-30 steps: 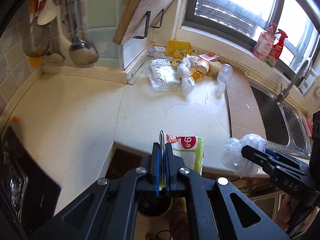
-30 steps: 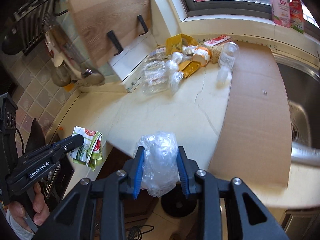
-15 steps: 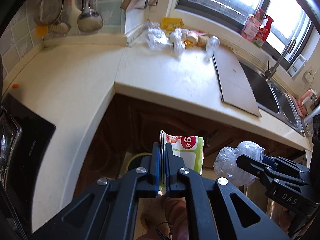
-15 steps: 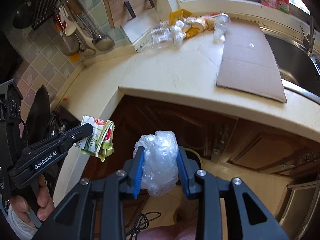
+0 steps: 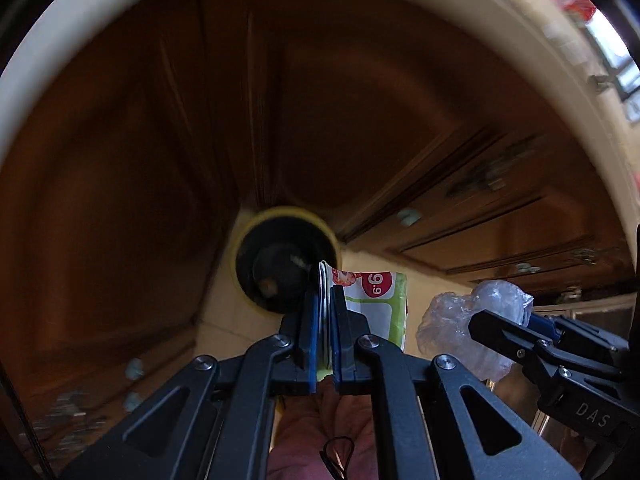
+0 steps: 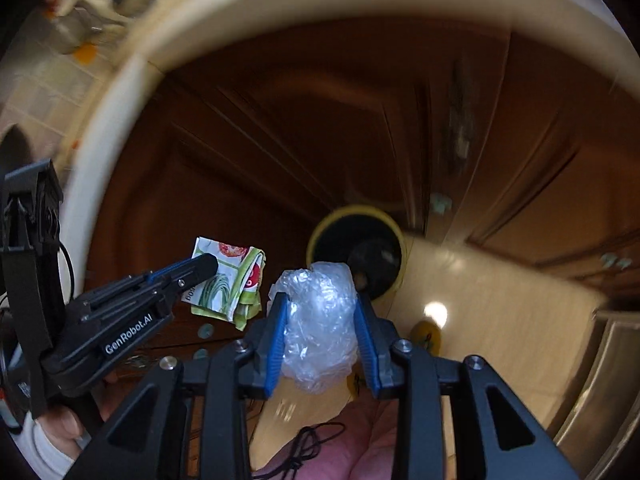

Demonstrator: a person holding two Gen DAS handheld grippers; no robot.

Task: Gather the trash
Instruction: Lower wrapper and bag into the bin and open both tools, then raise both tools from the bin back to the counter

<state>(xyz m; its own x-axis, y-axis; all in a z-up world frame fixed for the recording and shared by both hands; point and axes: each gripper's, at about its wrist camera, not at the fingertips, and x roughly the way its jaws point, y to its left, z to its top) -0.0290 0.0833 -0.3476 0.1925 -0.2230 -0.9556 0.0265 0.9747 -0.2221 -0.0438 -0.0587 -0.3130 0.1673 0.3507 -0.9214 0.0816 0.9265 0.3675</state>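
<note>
My left gripper [image 5: 324,300] is shut on a folded green-and-white snack wrapper [image 5: 372,300] that sticks up to the right of its blue pads. My right gripper [image 6: 320,312] is shut on a crumpled ball of clear plastic [image 6: 316,344]. Both point steeply down, side by side, above a round bin with a yellow rim [image 5: 280,214] and a black liner on the floor. The bin [image 6: 352,212] lies just beyond the plastic in the right wrist view. The left gripper [image 6: 208,266] with the wrapper [image 6: 228,288] shows at that view's left, and the plastic [image 5: 452,320] at the left wrist view's right.
Dark brown cabinet doors [image 5: 140,160] surround the bin on both sides of the corner. The cream countertop edge [image 6: 280,12] arcs overhead. Beige floor tiles [image 6: 480,280] spread to the right, with a small yellow object [image 6: 428,332] on them. A person's pink-clad leg [image 6: 360,440] and a black cable are below.
Both grippers have dropped from counter height to below the counter edge and tilted downward. The bin has come into view in front. Each still grips the same item.
</note>
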